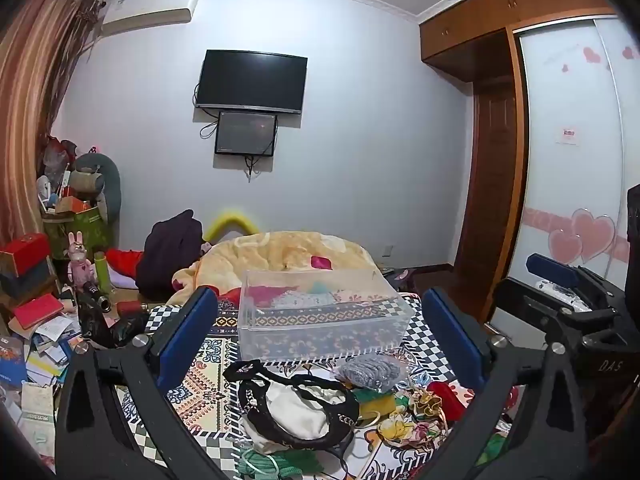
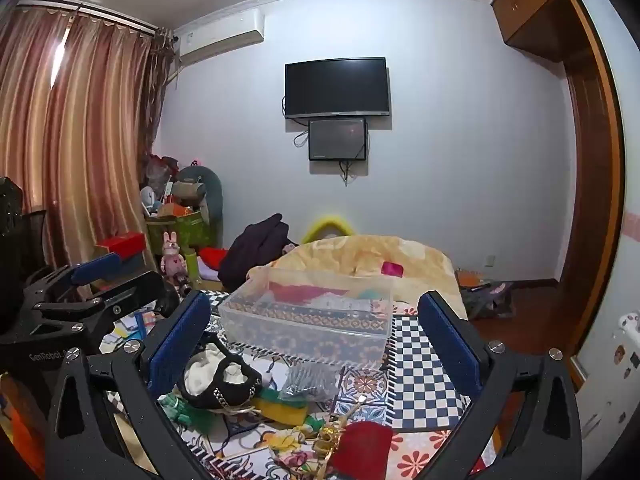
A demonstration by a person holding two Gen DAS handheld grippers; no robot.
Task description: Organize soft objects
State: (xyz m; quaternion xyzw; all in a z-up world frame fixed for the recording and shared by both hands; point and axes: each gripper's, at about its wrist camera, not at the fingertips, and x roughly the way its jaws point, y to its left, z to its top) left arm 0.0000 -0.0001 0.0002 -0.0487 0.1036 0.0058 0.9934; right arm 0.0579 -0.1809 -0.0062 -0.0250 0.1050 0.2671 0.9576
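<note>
A lived-in home bedroom is shown. A bed [image 1: 208, 364] covered with a patterned spread is seen, with a yellow quilt [image 1: 280, 252] bunched at its far end. A television [image 2: 336, 87] and an air conditioner [image 2: 222, 38] are mounted on the wall, striped curtains [image 2: 80, 132] are hung, and a sliding-door wardrobe [image 1: 568, 152] is fitted.

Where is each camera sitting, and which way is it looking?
Left wrist: rides on the left tool, looking forward over the bed at the clear box and the TV; its open blue fingers frame the view, and the right tool shows at the right edge.
Right wrist: rides on the right tool, facing the same way; its open fingers show, and the left tool at the left edge.
Both share the box, the TV and the black-and-white bag.
</note>
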